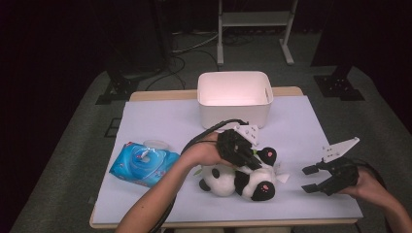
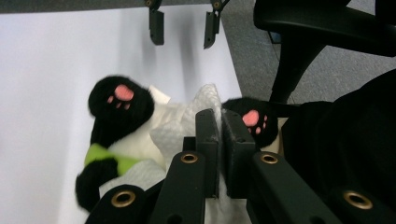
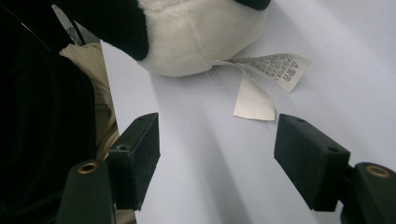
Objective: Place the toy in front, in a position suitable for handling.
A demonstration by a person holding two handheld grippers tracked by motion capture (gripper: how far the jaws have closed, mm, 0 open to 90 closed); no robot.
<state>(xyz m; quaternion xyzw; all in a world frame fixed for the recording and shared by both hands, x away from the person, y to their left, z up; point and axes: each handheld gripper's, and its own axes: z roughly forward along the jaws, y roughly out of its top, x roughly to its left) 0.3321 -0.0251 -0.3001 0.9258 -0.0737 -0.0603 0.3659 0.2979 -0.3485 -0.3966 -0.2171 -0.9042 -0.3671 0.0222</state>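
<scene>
Clamped tight, my left gripper [image 2: 220,122] had its two black jaws pressed on a wad of white tissue [image 2: 187,122], which bulged out on either side of the pads. That wad sat against the belly of the panda plush [image 1: 240,175], between its two black hind paws with their pink pads. From the high view I saw the same gripper [image 1: 245,158] lying right over the panda, my hand [image 1: 206,154] behind it.

Off to the side, my right gripper [image 1: 307,178] rested near the front right part of the table with its jaws spread wide and nothing between them. Through its own camera I saw the panda's white rump just ahead, and its printed fabric label [image 3: 275,67] lying flat on the sheet between the jaws and the toy.

Beyond the panda, which lay on the pale lilac table cover [image 1: 301,126], a blue pack of wet wipes [image 1: 145,164] sat well to its left. A white storage bin [image 1: 234,97] stood at the far edge of the cover, just beyond the left gripper.
</scene>
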